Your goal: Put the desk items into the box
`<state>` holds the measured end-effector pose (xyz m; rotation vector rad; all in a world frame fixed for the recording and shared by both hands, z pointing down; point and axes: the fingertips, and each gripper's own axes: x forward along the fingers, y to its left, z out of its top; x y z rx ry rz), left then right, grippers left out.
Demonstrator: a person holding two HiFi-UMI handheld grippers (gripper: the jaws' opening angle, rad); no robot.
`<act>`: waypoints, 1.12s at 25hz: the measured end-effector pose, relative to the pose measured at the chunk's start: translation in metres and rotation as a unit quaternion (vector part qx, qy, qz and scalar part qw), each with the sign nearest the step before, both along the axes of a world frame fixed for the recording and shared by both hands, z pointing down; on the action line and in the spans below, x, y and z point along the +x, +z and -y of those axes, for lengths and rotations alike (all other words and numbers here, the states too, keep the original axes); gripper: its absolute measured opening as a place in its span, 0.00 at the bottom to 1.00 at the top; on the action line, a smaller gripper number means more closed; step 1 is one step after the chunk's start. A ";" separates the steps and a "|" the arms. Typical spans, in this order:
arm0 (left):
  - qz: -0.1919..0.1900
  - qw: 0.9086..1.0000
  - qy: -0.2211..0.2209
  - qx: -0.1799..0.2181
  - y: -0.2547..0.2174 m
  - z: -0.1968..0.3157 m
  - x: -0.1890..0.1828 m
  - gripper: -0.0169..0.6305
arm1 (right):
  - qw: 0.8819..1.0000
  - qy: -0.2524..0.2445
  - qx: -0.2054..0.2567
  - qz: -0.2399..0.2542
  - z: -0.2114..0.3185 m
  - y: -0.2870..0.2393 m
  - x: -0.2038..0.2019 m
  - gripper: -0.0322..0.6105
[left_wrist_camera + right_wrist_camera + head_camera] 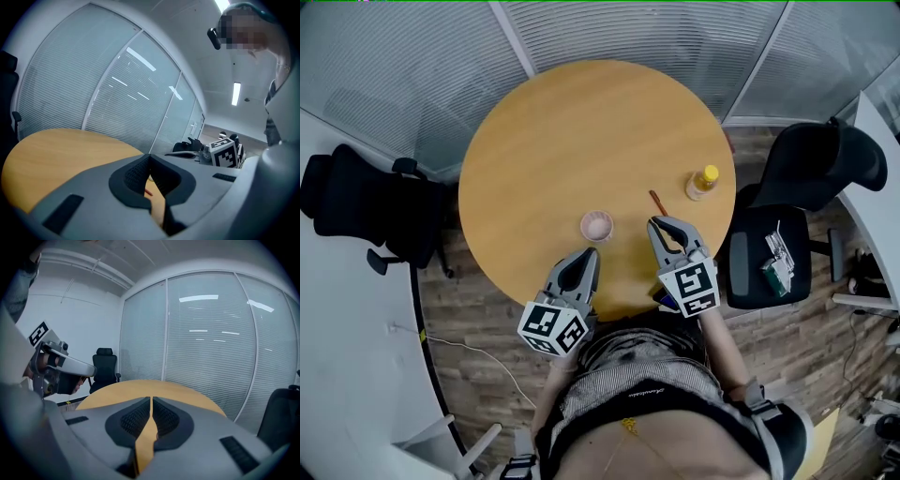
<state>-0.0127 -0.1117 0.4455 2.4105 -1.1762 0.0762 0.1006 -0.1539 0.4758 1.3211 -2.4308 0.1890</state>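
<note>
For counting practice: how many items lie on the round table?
3: round pink object near the front, thin stick right of it, yellow-capped bottle at right edge. Others may be hidden.

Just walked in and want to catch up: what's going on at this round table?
A person stands at a round wooden table with a gripper in each hand. The left gripper and right gripper are both shut and empty, over the table's near edge. A small pink container, a thin reddish stick and a yellow-capped bottle sit untouched. I see no box.
</note>
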 end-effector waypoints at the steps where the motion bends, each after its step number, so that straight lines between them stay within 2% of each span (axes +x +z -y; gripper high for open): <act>1: 0.001 1.000 -0.001 -0.002 0.001 -0.001 0.000 0.05 | 1.000 0.002 -0.001 -0.007 0.001 0.004 0.002 0.10; 17: 0.019 0.999 -0.036 -0.028 0.013 -0.011 -0.007 0.05 | 0.996 0.039 -0.065 -0.039 0.027 0.075 0.050 0.10; 28: 0.020 0.997 -0.049 -0.047 0.023 -0.016 -0.011 0.05 | 0.990 0.024 -0.112 -0.080 0.039 0.129 0.062 0.10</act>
